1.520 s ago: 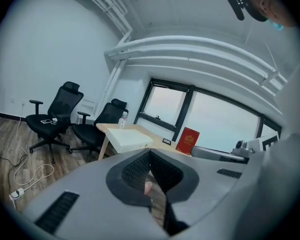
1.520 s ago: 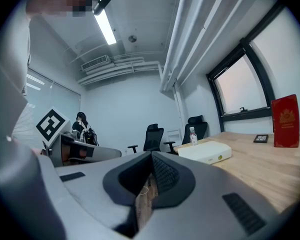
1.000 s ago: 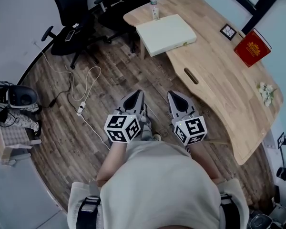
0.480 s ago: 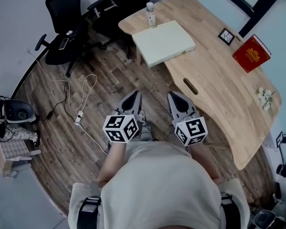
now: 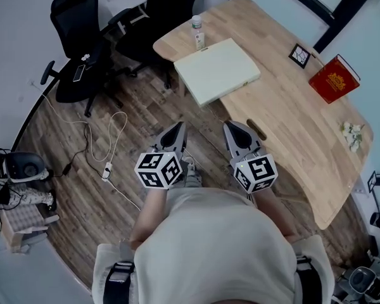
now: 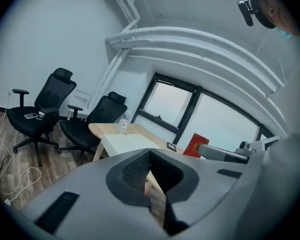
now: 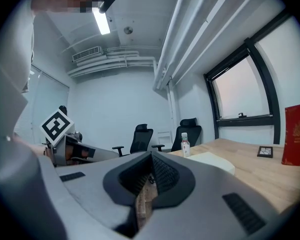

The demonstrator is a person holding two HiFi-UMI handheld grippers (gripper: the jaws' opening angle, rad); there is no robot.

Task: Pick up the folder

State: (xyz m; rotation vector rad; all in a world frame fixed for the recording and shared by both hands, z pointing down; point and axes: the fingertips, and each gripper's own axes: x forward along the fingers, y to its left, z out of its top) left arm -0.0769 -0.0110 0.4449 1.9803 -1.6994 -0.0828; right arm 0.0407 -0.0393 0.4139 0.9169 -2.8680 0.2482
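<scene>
The left gripper (image 5: 177,128) and right gripper (image 5: 232,127) are closed and empty, well short of the folder (image 5: 216,70); jaws should open before meeting the folder's near edge.

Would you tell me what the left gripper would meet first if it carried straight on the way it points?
Most likely the near end of the white folder on the wooden table, which lies straight ahead of the left gripper, though depth is unclear.
</scene>
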